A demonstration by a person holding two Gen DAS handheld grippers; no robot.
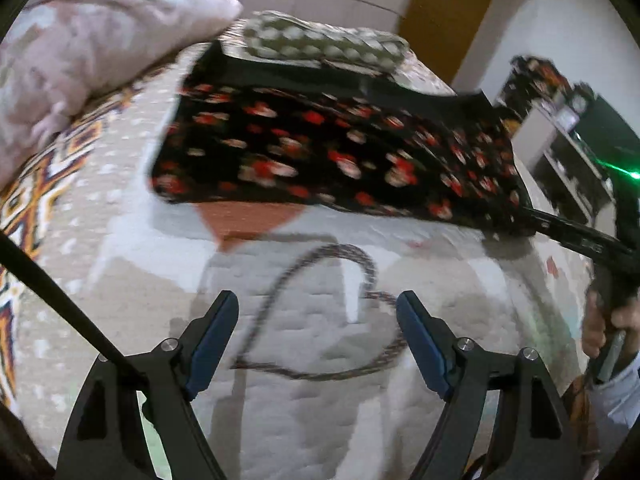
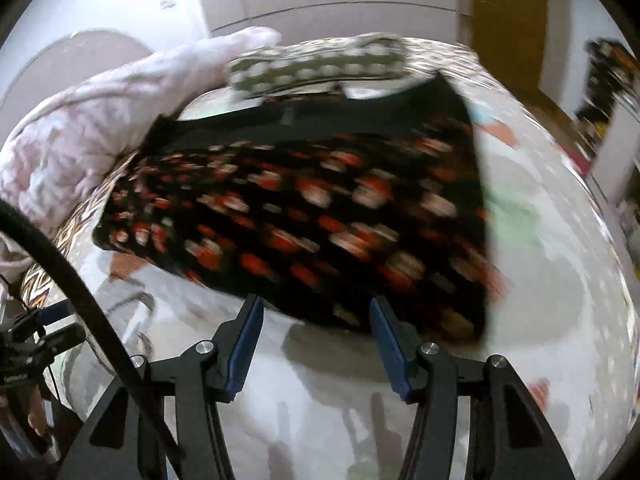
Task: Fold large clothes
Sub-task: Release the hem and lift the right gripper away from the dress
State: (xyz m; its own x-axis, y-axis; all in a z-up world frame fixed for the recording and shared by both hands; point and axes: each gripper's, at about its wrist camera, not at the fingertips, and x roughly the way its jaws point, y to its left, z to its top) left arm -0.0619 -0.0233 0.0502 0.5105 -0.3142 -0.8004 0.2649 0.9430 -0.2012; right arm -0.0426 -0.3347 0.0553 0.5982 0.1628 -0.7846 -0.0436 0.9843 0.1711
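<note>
On the bed (image 1: 120, 208), across the middle of its quilted cover, lies the floral garment (image 1: 320, 152), a black cloth printed with red and cream flowers. It is already doubled into a broad rectangle, with a plain black band along its far edge. At the far end of the bed a dotted olive pillow (image 1: 320, 40) sits just behind that band, and a pale pink bundle (image 1: 80, 48) rests at the far left corner. A patterned cord (image 1: 320, 320) curls loose on the cover near the front edge.

The left claw (image 1: 318, 340) stands open and empty above the cover, well short of the garment. The right claw (image 2: 316, 344) is also open, with nothing between its pads; its tips hang just at the garment's near edge, and I cannot tell whether they touch it. In the left wrist view this claw shows only as a dark arm at the garment's right corner, held by a hand (image 1: 604, 320).

Judging by the way it drapes, the cloth is thin, light and limp. It will sag and slide rather than hold a shape, so 1 pinch alone would let it bunch. The better hold seems to be 2 corners of the same edge, 1 per claw, gripping both layers together and keeping the edge taut while carrying it over.
</note>
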